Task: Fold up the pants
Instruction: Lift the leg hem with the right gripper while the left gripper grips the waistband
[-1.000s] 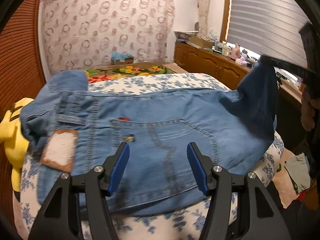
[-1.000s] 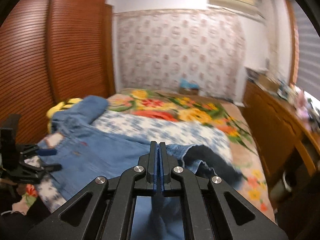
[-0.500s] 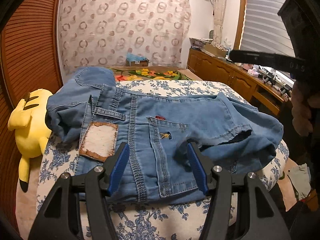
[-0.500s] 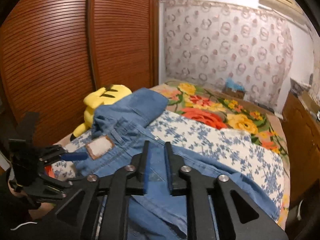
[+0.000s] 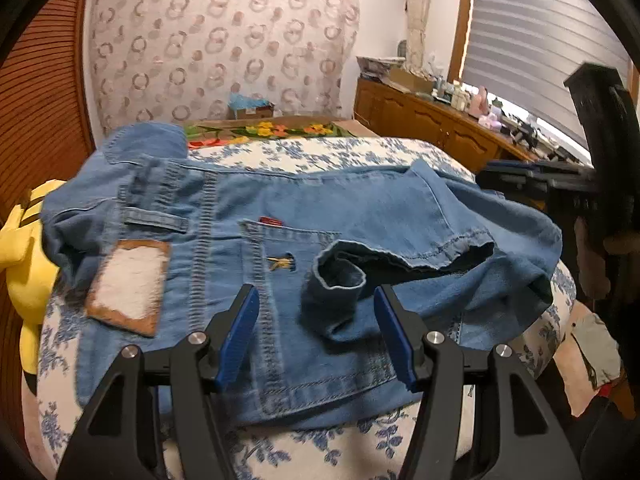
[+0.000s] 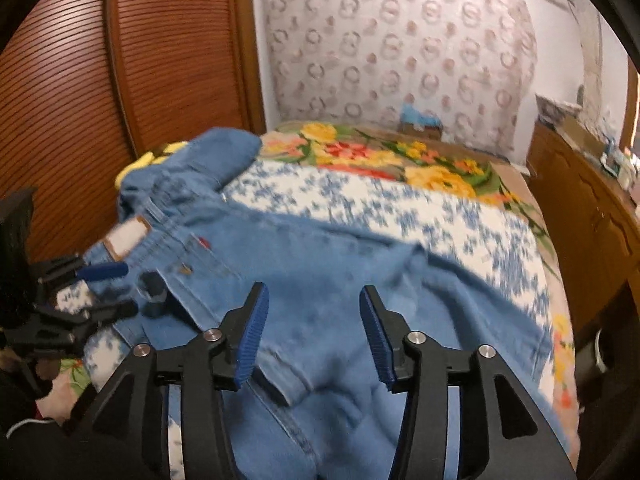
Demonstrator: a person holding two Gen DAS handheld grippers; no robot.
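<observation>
Left wrist view shows the jeans (image 5: 304,240) lying on the blue-flowered bedspread (image 5: 320,152), a leg folded over the seat, its cuff (image 5: 340,276) rumpled; I'd say squaring up remains. The left gripper (image 5: 316,332) hangs open and empty. The right gripper (image 6: 312,332) has just been opening, nothing pinched. A yellow plush (image 5: 24,264) sits beside slatted wardrobe doors (image 6: 120,80).

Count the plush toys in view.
1: a yellow plush toy with black stripes, wedged at the bed's left edge beside the blue denim jeans, partly under them. More may be hidden under the denim.
</observation>
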